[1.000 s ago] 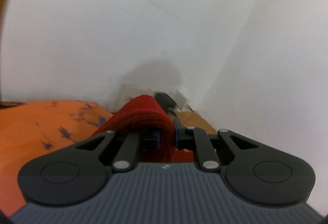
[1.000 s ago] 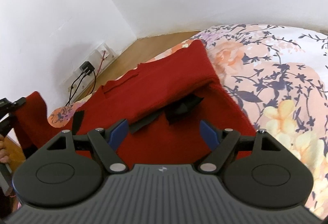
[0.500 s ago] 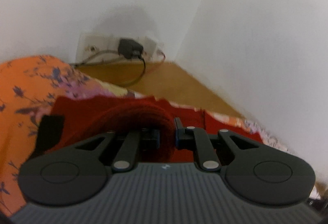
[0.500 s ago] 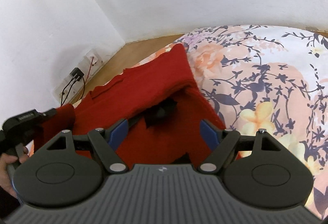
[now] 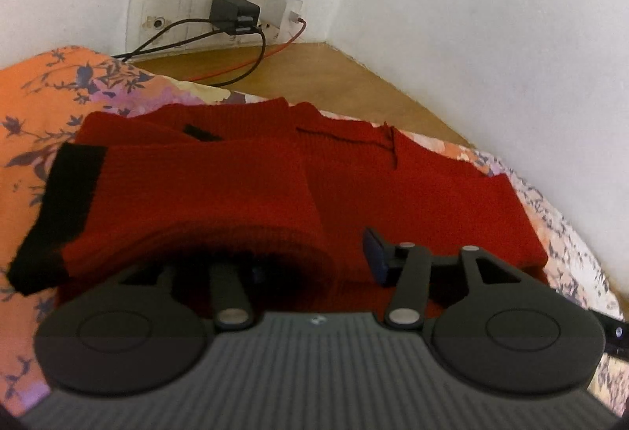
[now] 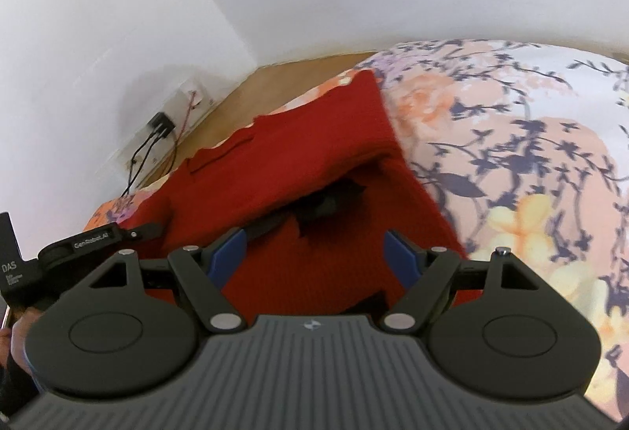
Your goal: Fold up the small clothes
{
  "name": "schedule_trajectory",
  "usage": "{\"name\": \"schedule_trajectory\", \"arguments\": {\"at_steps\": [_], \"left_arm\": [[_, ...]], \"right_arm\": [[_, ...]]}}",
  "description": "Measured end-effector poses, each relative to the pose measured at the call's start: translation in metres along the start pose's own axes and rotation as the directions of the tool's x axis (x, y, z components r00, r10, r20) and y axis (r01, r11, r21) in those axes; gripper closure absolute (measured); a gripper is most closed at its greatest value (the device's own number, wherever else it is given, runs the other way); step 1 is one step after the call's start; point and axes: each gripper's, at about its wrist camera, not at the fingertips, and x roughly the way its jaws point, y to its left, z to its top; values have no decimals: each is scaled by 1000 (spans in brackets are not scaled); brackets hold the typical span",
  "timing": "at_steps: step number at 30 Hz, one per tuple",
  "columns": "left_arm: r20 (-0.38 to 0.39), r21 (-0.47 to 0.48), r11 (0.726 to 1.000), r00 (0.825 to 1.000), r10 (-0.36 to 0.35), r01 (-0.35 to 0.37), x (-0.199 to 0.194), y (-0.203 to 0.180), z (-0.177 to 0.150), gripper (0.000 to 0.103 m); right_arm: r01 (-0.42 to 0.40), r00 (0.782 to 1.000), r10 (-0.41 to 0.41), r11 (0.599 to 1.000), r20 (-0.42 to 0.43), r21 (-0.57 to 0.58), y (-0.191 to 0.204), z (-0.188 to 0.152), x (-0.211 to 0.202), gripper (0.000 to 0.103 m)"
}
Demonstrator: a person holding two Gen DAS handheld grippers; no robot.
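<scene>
Listing nearest first. Left hand-held gripper (image 5: 314, 264): fingers spread apart; a rolled red sleeve fold drapes over the left finger and hides its pad, the right pad (image 5: 373, 253) bare and clear of cloth, so nothing is clamped. Right hand-held gripper (image 6: 314, 257): both blue pads wide apart, released, hovering above the garment with nothing between them. Red knit sweater (image 6: 298, 170): lying flat on the bed (image 6: 530, 139), near its corner; one sleeve with a black cuff (image 5: 59, 209) folded across the body; a black patch shows in a gap under the upper fold. Bedsheet: floral, orange and white with dark sprigs. Wooden floor (image 5: 334, 76): narrow strip between bed and wall. Wall socket plate (image 5: 177, 17): black charger (image 5: 234, 13) plugged in, black and red cables trailing down to the floor.
</scene>
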Motion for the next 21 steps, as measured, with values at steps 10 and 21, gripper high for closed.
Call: {"name": "schedule_trajectory", "arguments": {"at_steps": [10, 21], "left_arm": [[-42, 26, 997, 996, 78, -77, -44, 16, -2, 49], [-23, -7, 974, 974, 227, -228, -88, 56, -11, 50]], "right_arm": [[-135, 990, 130, 985, -55, -110, 57, 9, 20, 21], [-316, 944, 276, 915, -184, -249, 145, -2, 54, 21]]}}
